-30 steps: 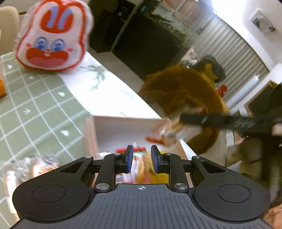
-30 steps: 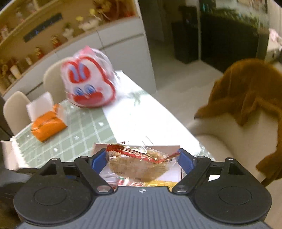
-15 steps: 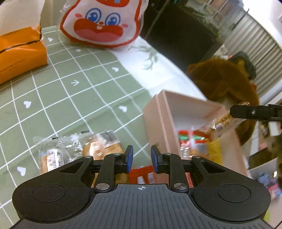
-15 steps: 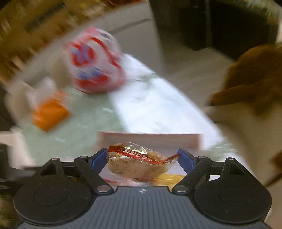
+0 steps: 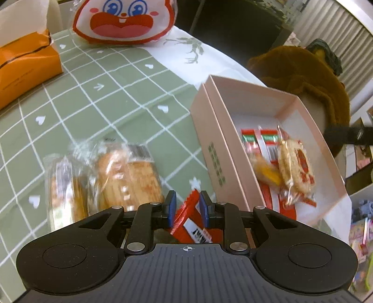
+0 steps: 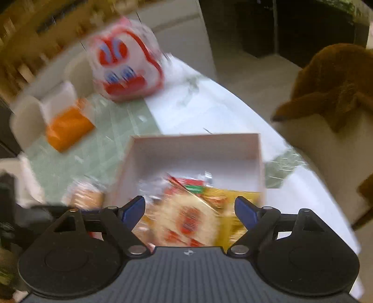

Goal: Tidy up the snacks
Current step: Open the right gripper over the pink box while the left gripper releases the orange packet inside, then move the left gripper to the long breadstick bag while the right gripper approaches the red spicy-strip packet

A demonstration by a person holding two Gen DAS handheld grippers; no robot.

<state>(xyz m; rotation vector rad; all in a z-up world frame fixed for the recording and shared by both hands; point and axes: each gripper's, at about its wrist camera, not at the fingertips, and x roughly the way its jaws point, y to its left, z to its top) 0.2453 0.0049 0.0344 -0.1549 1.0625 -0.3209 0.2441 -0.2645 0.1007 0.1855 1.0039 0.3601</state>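
A pink box [image 5: 216, 149] stands on the green checked cloth [image 5: 112, 100] and holds several wrapped snacks, among them a round rice cracker [image 5: 296, 167]. My left gripper [image 5: 186, 208] has its jaws nearly closed, a narrow gap between them, over a red snack packet [image 5: 191, 221] beside the box; a grip does not show. Two clear-wrapped cracker packs [image 5: 126, 177] lie left of it. My right gripper [image 6: 190, 209] is open and empty above the box [image 6: 193, 149], with the round cracker [image 6: 186, 221] lying below between the fingers.
A rabbit-face bag [image 5: 123, 21] and an orange tissue pack [image 5: 25, 65] sit at the far side of the table. A brown plush toy [image 5: 303, 77] lies on a chair beyond the box. The right wrist view is blurred by motion.
My right gripper opened and let go of the round cracker, which now lies in the box. My left gripper swung down and left toward the red packet.
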